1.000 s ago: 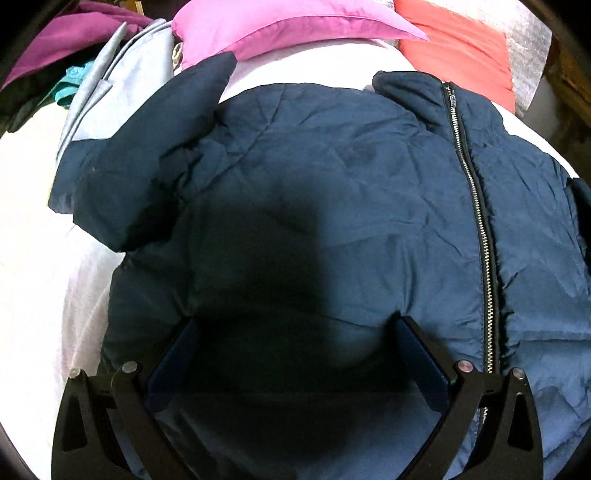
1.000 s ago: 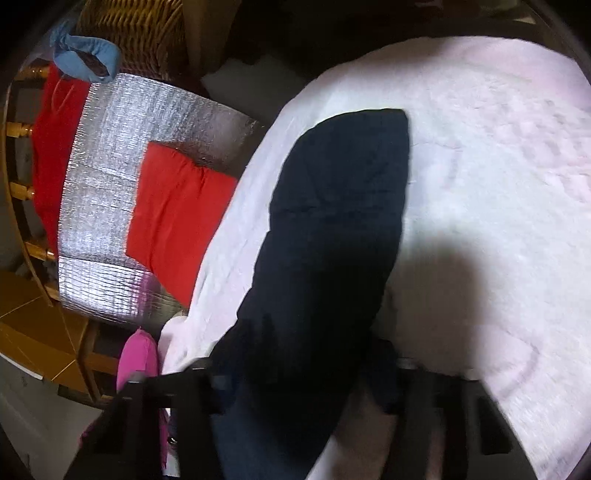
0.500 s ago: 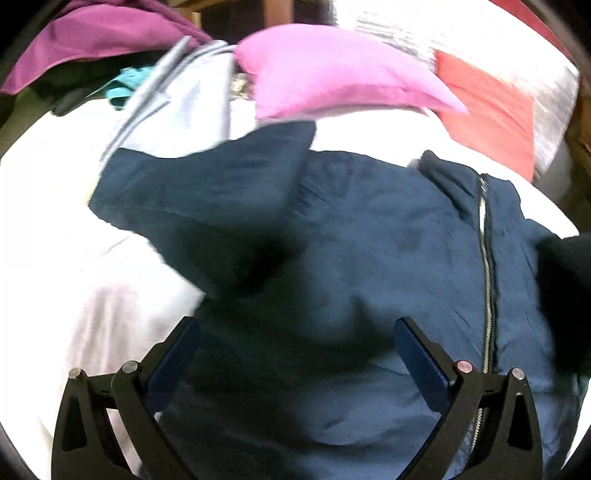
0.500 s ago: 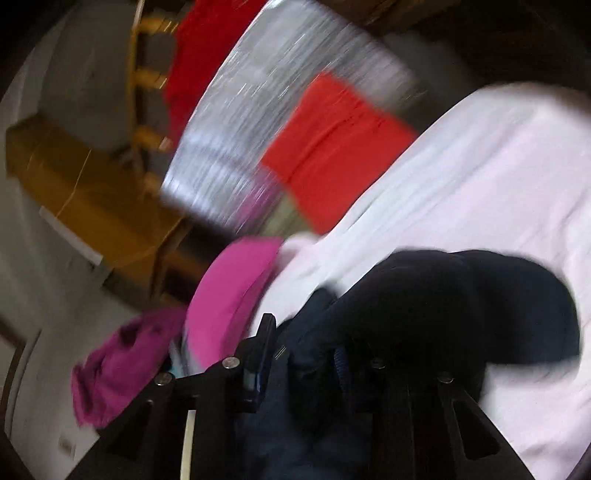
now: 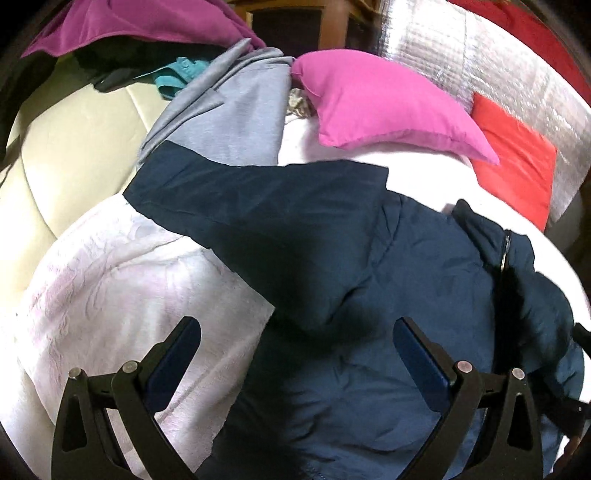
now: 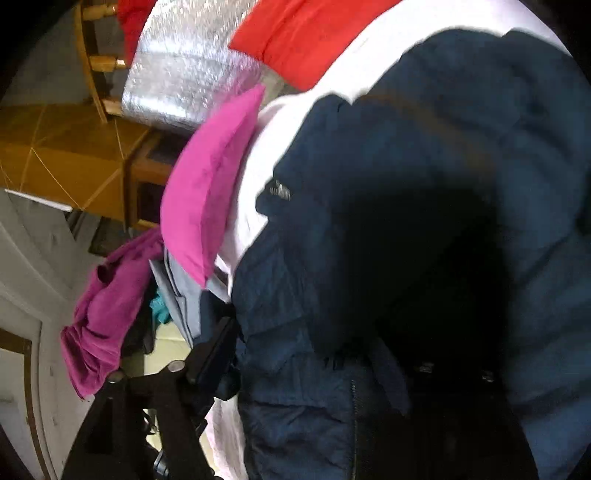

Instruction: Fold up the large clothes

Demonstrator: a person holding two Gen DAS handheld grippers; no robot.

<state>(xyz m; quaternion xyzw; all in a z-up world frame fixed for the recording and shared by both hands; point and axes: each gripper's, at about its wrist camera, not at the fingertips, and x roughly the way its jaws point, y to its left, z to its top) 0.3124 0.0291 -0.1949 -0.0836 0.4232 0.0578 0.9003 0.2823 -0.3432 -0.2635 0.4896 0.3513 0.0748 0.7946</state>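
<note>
A navy padded jacket [image 5: 388, 288] lies front up on a white bedspread [image 5: 122, 288], its zip [image 5: 504, 251] at the right. One sleeve [image 5: 236, 199] stretches out to the upper left. My left gripper [image 5: 295, 354] is open and empty, hovering over the jacket's left side edge. My right gripper [image 6: 332, 354] is shut on the jacket's other sleeve [image 6: 461, 155], which is lifted and folded over the jacket's body [image 6: 295, 413]. The right finger is hidden by cloth. That sleeve also shows in the left wrist view [image 5: 546, 317] at the right edge.
A pink pillow [image 5: 380, 107], a grey garment [image 5: 236, 118], a magenta cloth [image 5: 140, 22] and a red cushion [image 5: 517, 162] on a silver mat [image 5: 491, 62] lie beyond the jacket. A beige quilted cover [image 5: 62, 155] is at the left. A wooden cabinet [image 6: 74, 158] stands beside the bed.
My right gripper closed on the right sleeve, lifted it and carried it over the jacket's body. My left gripper drew back and left, off the jacket's chest toward its side edge.
</note>
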